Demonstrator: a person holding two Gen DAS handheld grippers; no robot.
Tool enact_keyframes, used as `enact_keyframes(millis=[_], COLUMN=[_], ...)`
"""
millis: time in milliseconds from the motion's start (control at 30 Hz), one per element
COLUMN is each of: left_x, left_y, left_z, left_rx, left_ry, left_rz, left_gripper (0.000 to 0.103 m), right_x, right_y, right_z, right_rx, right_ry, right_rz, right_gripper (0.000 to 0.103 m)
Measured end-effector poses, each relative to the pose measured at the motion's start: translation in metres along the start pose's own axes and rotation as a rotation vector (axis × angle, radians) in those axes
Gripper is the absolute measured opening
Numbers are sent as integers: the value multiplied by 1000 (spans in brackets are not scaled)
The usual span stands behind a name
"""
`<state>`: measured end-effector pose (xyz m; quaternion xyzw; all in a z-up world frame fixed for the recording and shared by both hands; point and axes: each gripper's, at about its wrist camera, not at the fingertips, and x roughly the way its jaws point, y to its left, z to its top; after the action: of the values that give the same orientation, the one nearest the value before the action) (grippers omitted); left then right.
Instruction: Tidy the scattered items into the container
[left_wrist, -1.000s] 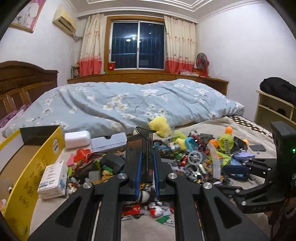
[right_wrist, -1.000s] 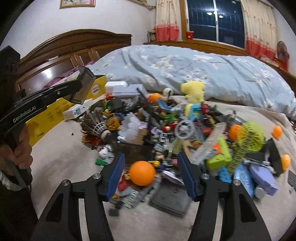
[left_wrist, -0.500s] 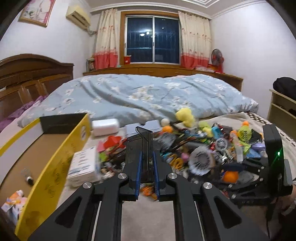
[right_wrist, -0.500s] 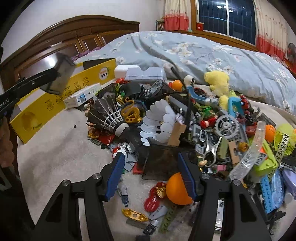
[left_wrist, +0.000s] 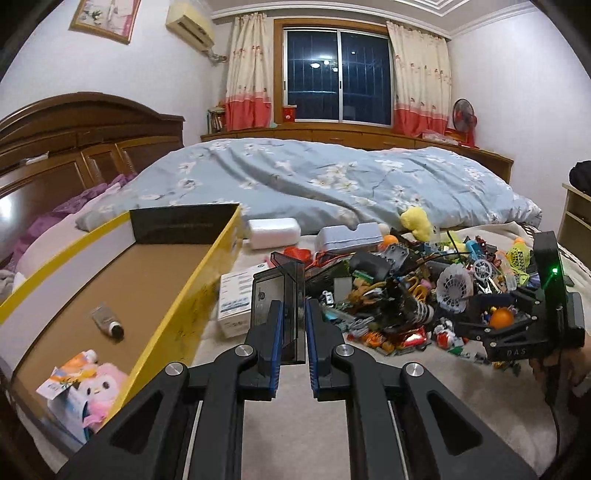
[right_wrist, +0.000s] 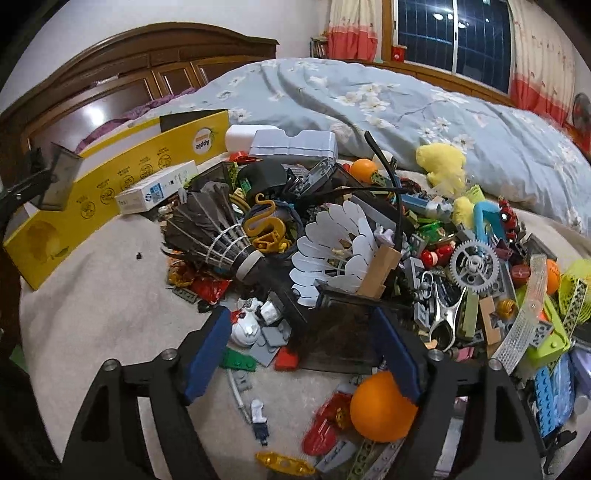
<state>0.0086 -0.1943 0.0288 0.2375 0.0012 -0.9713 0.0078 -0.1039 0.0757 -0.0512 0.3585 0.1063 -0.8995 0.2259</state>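
My left gripper (left_wrist: 293, 328) is shut on a dark smoked-plastic box (left_wrist: 279, 295) and holds it above the bed, just right of the yellow cardboard box (left_wrist: 192, 295). That held box also shows in the right wrist view (right_wrist: 59, 181). My right gripper (right_wrist: 301, 347) is open, its fingers on either side of a dark translucent tray (right_wrist: 343, 332) at the near edge of the toy pile (right_wrist: 369, 240). An orange ball (right_wrist: 382, 406) lies under its right finger. The right gripper shows in the left wrist view (left_wrist: 517, 325).
The yellow box holds a tube (left_wrist: 107, 321), a pink plush (left_wrist: 99, 387) and a packet. A white carton (left_wrist: 236, 299) lies beside it. Shuttlecocks (right_wrist: 218, 236), a grey gear (right_wrist: 474, 266) and a yellow plush (right_wrist: 441, 166) sit in the pile. A blue quilt (left_wrist: 332, 177) lies behind.
My left gripper has swung left with the dark box, bringing the yellow box closer. My right gripper has moved forward past the orange ball to straddle the dark tray.
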Motion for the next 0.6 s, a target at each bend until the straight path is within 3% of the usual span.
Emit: enact_keyframes(millis=[100,267,433,567,600], left_x=[-2,-5,-7,-9,-10], left_y=[4,10,11,9,8], left_z=[-3,-4,-1,2,2], left_rx=[3,0,-9,-9,-4], left_ry=[1,1,-12,-21,-25], left_rz=[4,7,8,-2,-7], left_gripper=[13,13,13,13,13], right_x=[14,13,6,-10,-15], right_y=[-6,-31,-33,-23,-22], right_z=[-3,-2,2,13,16], right_rx=[33,175,205,180,187], right_ry=[50,32,13,3,-8], right_rz=[-86,-11,-9,-65,-81], right_gripper=[86,82,48,32,23])
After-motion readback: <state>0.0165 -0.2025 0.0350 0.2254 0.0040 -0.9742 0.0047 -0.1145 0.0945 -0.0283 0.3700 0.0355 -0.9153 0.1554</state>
